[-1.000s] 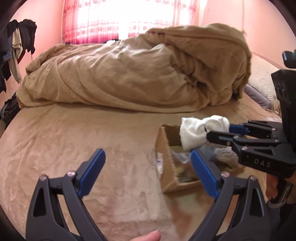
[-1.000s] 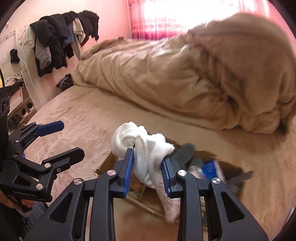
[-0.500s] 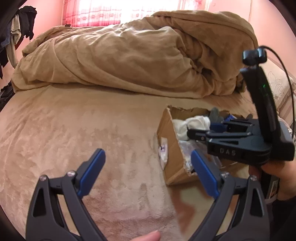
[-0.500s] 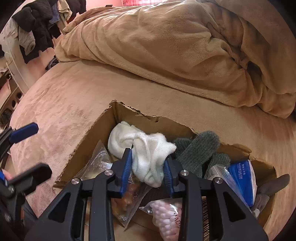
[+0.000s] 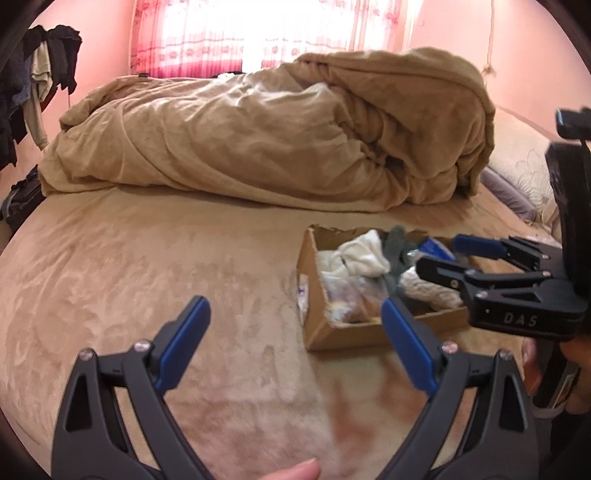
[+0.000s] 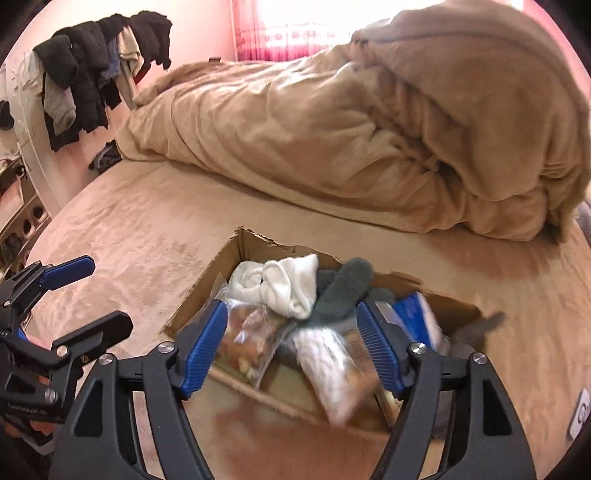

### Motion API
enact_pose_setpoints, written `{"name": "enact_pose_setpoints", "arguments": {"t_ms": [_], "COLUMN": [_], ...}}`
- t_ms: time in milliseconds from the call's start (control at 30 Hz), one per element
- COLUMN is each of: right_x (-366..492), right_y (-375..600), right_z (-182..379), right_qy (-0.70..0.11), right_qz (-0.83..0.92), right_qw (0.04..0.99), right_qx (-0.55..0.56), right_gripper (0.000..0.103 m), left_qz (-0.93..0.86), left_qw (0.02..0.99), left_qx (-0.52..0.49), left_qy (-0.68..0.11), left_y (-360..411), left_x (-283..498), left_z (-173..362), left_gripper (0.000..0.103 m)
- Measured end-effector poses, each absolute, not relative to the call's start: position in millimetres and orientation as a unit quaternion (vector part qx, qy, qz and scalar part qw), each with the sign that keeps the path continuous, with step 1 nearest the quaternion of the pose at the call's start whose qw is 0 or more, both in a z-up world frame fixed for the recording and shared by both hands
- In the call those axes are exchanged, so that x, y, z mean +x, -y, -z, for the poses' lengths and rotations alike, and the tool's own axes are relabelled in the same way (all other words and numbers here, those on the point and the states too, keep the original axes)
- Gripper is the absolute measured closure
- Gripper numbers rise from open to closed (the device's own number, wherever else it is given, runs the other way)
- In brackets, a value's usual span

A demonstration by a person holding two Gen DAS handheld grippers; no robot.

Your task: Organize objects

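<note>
1. Cardboard box [image 6: 207, 291], open-topped with a torn rim, resting on the tan bedspread [image 5: 147, 258] in front of a heaped tan duvet [image 5: 277, 133].
2. Rolled white socks [image 6: 280, 284] lying free inside the box near its far left corner, against a grey sock [image 6: 343, 291].
3. Also in the box: a clear bag of brownish snacks [image 6: 247, 336], a clear packet of pale pieces [image 6: 328, 365] and a blue packet [image 6: 417, 314] toward the right side.
4. Right gripper [image 6: 291, 339] hovering above the near edge of the box, jaws opening and already wide, blue pads pressing on nothing; white socks beyond the tips, apart from both pads.
5. Same gripper seen side-on from the left wrist view [image 5: 447, 254], fingers parted over the right half of the box, a hand [image 5: 576, 373] on its handle.
6. Left gripper [image 5: 295, 325] spread wide and empty above the bedspread, just left of the box, touching nothing.
7. Dark clothes [image 6: 92, 70] hanging on a rack by the pink wall at far left; pink curtain [image 5: 258, 33] bright behind the duvet.
</note>
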State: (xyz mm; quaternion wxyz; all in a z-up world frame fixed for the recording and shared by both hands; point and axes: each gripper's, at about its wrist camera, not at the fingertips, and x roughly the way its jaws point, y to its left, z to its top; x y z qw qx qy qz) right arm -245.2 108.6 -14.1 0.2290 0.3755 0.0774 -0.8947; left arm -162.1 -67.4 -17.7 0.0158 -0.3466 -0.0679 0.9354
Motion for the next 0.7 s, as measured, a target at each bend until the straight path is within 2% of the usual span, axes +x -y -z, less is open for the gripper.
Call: {"name": "enact_pose_setpoints", "arguments": {"t_ms": [333, 700], "right_x": [-182.7, -109.5], "right_y": [-163.5, -218.2], "right_z": [-17.1, -31.4], "right_qy": [-0.049, -0.031], "right_qz": [0.914, 0.939], "right_qw": [0.204, 0.154], "right_qx": [0.347, 0.306], "right_gripper": [0.027, 0.027], "left_qz": [-0.943, -0.943], "left_qw": [0.009, -0.016], "left_qx": [-0.326, -0.326], "left_qy": [0.068, 0.06], "left_y": [26.8, -16.3], "left_x": [-99.5, -33.5], "left_z": [-5.9, -6.3], "left_gripper": [0.008, 0.008]}}
